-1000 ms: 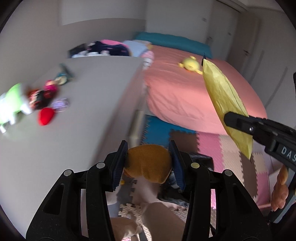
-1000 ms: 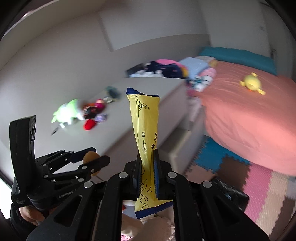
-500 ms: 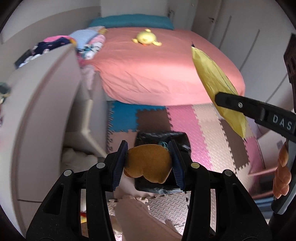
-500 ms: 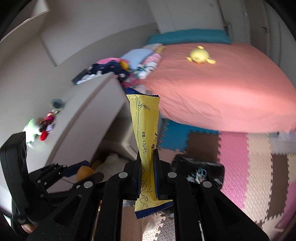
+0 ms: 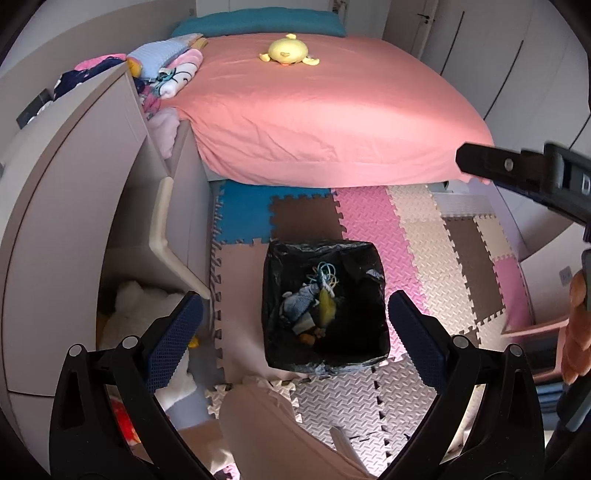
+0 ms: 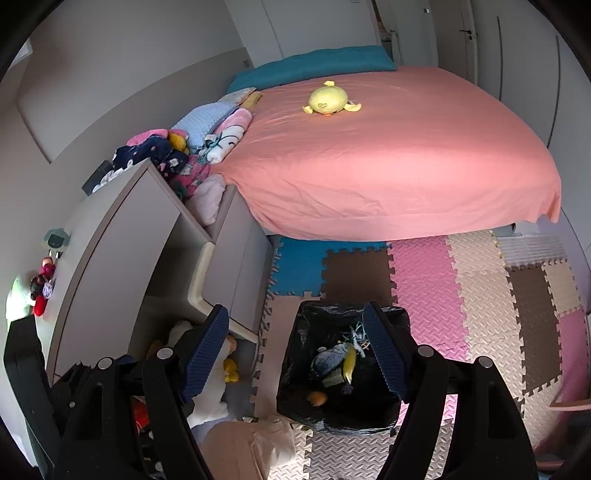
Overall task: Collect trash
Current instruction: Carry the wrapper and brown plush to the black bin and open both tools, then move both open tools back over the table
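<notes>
Bedroom. The floor (image 5: 436,236) is covered in interlocking foam mats, ridged texture, in blue, brown, pink and cream squares. A bed (image 5: 332,110) with a smooth salmon-pink sheet and a teal pillow (image 5: 258,22) fills the far side; a round yellow plush toy (image 5: 288,50) sits on it. Folded clothes (image 6: 207,136) are piled at the bed's near corner. A pale grey desk (image 5: 66,177) runs along the left, with small toys (image 6: 42,284) at its far end in the right wrist view, and white plush things in the space under it.

Trash bin (image 5: 325,306): square, lined with a crinkled black plastic bag, standing on the mats between desk and bed. Inside it lie a yellow wrapper (image 5: 327,306), a grey-blue crumpled piece (image 5: 299,299), thin coloured loops (image 5: 325,271) and a small orange-brown lump (image 5: 306,336).

Your left hand-held gripper (image 5: 295,325) is above the bin, pointing down into it. Its jaws are opening, spread wide to either side of the bin's mouth, with nothing between the blue textured pads (image 5: 173,343).

Your right hand-held gripper (image 6: 295,354) is also above the bin, slightly to its left edge. Its jaws are opening as well, with nothing between them; the wrapper lies in the bin below. In the left wrist view the right one shows as a black bar at the right edge, with your fingers (image 5: 576,332) below it.

Your trouser leg (image 5: 277,435) is just in front of the bin.
</notes>
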`<state>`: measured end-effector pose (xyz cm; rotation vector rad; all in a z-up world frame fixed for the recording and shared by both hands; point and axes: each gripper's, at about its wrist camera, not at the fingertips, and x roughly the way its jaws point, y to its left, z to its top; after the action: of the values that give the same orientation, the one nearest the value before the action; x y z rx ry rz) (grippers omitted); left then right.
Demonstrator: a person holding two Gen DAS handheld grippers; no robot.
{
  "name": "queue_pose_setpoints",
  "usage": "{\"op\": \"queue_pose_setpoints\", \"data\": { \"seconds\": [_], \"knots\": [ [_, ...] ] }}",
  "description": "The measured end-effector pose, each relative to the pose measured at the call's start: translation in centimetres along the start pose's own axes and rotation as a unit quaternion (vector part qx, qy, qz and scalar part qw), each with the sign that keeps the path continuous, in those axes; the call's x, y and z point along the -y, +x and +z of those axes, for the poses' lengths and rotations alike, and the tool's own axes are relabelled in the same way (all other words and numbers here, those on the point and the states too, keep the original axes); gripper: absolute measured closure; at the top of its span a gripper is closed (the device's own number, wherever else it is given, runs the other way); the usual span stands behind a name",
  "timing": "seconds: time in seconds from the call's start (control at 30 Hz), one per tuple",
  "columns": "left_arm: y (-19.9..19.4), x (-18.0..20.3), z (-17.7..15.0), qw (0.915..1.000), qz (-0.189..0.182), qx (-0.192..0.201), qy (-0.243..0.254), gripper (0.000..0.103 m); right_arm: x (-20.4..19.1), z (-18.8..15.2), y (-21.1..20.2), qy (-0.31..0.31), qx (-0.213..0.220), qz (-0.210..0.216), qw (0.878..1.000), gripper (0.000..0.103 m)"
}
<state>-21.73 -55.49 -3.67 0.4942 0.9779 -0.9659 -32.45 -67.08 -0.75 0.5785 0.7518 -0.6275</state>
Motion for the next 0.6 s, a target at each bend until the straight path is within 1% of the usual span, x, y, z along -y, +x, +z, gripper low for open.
{"op": "queue_pose_setpoints", "data": {
  "seconds": [0.23, 0.3, 0.4, 0.6],
  "knots": [
    [-1.1, -0.7, 0.0, 0.9998, 0.004, 0.015, -0.011, 0.006, -2.2, 0.1, 0.3, -0.009, -0.007, 0.022, 1.0, 0.027],
    [-1.6, -1.1, 0.0, 0.9997, 0.007, 0.019, -0.014, 0.006, -3.2, 0.2, 0.3, -0.02, -0.008, 0.03, 0.999, 0.027],
    [-2.7, -2.4, -0.2, 0.9991, 0.02, 0.028, -0.026, 0.006, -5.3, 0.4, 0.2, -0.041, -0.009, 0.046, 0.998, 0.027],
    [-5.9, -6.9, -0.4, 0.9957, 0.055, 0.043, -0.061, 0.006, -10.9, 1.1, 0.0, -0.087, -0.005, 0.086, 0.993, 0.027]
  ]
}}
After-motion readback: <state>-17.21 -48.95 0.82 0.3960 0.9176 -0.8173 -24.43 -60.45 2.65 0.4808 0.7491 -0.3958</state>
